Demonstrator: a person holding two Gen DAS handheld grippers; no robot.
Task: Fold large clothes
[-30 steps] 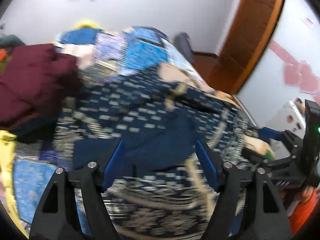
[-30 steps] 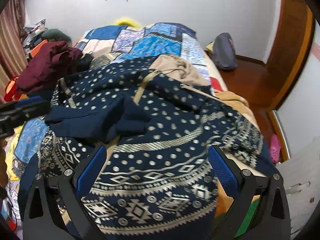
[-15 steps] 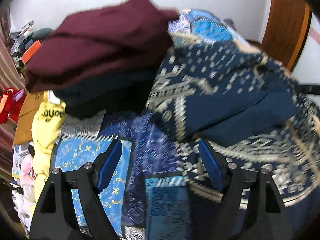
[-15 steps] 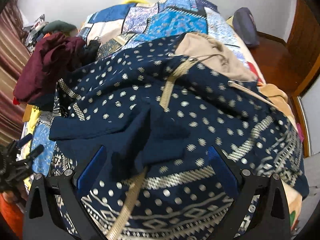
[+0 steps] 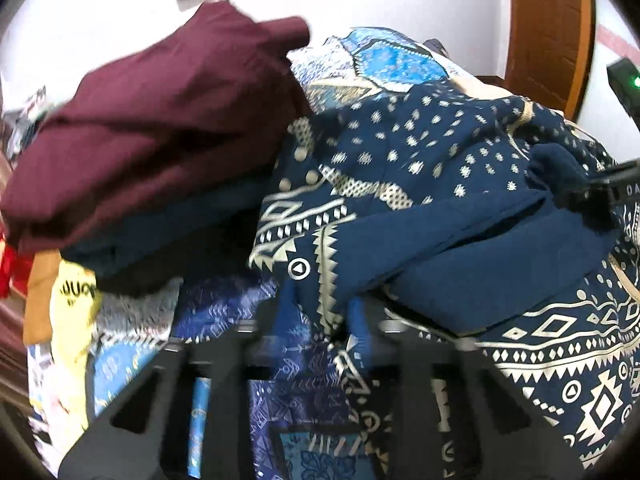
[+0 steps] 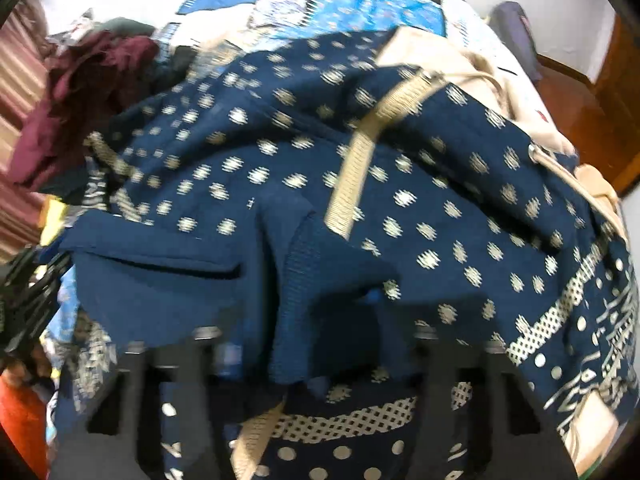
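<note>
**Both grippers pinch the navy garment on the bed**

While our left gripper sits low at the garment's near edge, its blue-padded fingers are drawn close together with a hem of the navy patterned garment caught between them. We see that garment spread over the patchwork bedspread, its cream dots, diamonds and triangle borders facing up, with a plain navy flap lying across its middle. Just beside it, to the left, a maroon garment lies heaped on darker clothes. Below that heap a yellow cloth carries dark lettering, but we cannot read it. At the right edge, black hardware shows pale letters beginning "DA", the rest cut off.

From our right gripper, the navy fabric bunches up between the narrowed fingers, which are mostly hidden by it; we judge them clamped on the cloth. A cream woven band runs down the garment's centre.
</note>
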